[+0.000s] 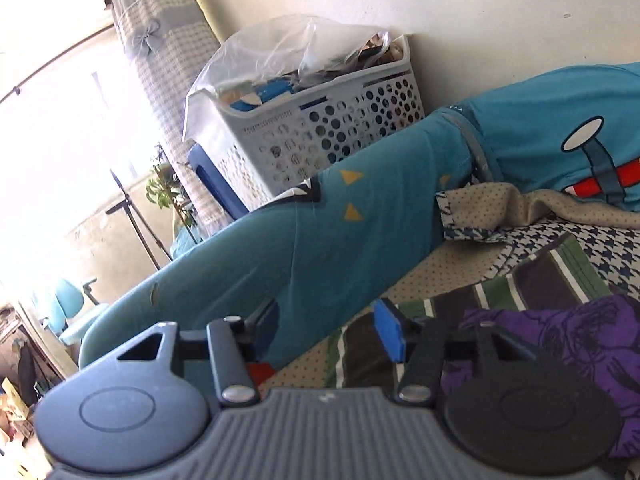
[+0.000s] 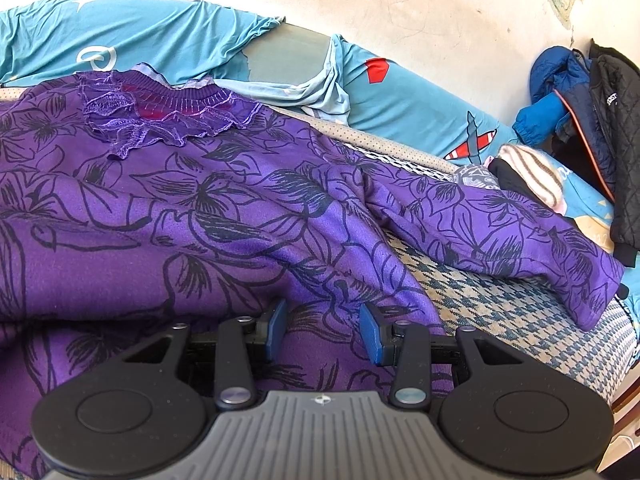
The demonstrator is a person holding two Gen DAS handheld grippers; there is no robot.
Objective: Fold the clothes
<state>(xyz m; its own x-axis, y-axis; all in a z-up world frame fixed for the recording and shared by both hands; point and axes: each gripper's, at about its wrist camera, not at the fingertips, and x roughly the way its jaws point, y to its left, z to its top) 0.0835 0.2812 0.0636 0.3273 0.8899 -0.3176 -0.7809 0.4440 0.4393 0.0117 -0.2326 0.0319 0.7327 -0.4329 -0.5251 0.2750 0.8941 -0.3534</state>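
Left wrist view showed the left gripper (image 1: 326,330) with jaws wide, gripping nothing, above a striped cloth (image 1: 532,280) beside the purple top (image 1: 560,344). Rightward, the right gripper (image 2: 324,330) hung jaws wide over that top, which lay spread on the bed, its sleeve (image 2: 500,224) outstretched; no fold showed.
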